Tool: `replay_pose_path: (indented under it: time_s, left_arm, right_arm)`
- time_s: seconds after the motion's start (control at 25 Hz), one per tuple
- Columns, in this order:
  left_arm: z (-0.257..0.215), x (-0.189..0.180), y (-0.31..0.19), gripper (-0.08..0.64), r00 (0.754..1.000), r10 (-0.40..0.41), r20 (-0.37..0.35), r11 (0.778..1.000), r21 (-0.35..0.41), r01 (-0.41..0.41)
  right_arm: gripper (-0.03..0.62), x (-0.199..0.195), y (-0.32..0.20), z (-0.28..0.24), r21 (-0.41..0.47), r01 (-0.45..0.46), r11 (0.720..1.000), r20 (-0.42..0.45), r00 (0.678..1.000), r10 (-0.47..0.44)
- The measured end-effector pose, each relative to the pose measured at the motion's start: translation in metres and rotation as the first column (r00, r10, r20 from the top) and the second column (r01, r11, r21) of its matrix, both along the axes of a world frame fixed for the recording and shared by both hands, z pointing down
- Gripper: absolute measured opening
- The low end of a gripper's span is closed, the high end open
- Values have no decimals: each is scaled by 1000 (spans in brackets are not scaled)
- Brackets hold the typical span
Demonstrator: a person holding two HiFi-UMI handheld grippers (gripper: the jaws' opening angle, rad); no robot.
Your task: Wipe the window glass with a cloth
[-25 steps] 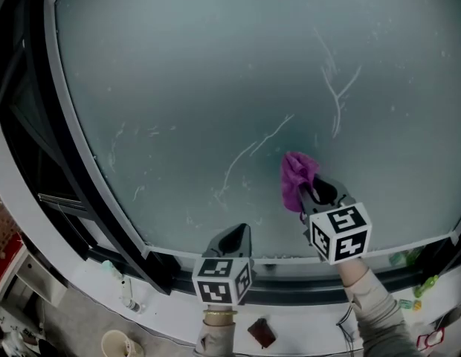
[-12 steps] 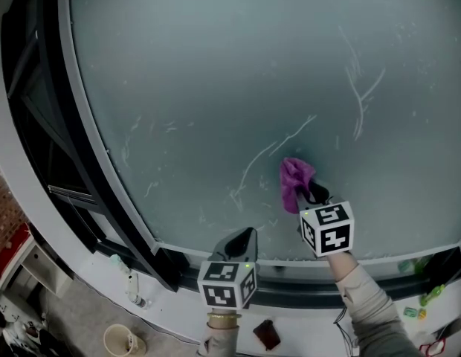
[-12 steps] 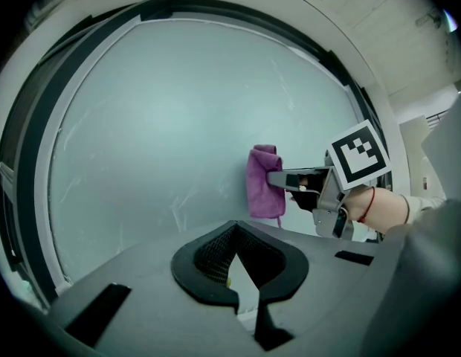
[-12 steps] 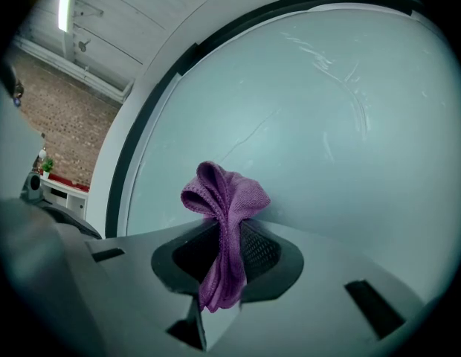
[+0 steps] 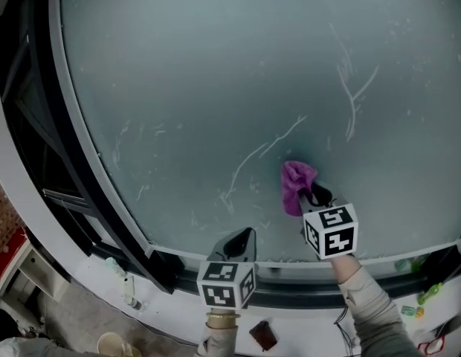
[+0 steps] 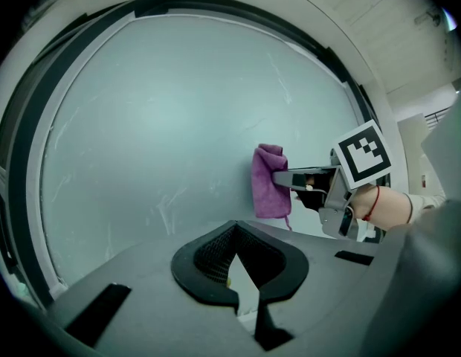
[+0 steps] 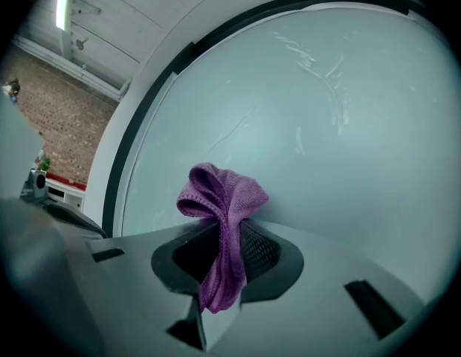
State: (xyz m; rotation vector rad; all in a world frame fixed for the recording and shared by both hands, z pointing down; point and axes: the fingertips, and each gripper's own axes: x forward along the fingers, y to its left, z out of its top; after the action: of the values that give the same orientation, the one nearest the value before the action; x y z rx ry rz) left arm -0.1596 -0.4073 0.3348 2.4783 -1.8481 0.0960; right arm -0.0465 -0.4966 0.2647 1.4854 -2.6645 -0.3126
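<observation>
The frosted window glass fills the head view and carries thin white streaks near its middle and upper right. A purple cloth is pressed against the lower right part of the pane, and my right gripper is shut on it. In the right gripper view the cloth bunches above the jaws and hangs down between them, touching the glass. My left gripper stays low near the pane's bottom edge, shut and holding nothing. Its own view shows the cloth and the right gripper to its right.
A black window frame runs down the left side and along the bottom, with a white sill below it. A small bottle lies on the sill at the left. Green items sit at the far right, and a dark object lies by my left arm.
The right gripper and cloth have shifted slightly over the lower right glass, still below the streak. The left gripper has stayed low near the sill.
</observation>
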Motion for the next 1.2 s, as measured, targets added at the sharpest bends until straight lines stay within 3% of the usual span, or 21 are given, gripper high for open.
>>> replay_pose_path:
  time_s: [0.6, 1.2]
  left_arm:
    - [-7, 69, -19, 5, 993, 117, 14, 993, 6, -117]
    - [-6, 136, -25, 5, 977, 212, 0, 977, 5, -212]
  right_arm:
    - [70, 114, 0, -5, 2, -169, 986, 21, 985, 169]
    - [71, 242, 5, -2, -11, -371, 929, 23, 928, 371]
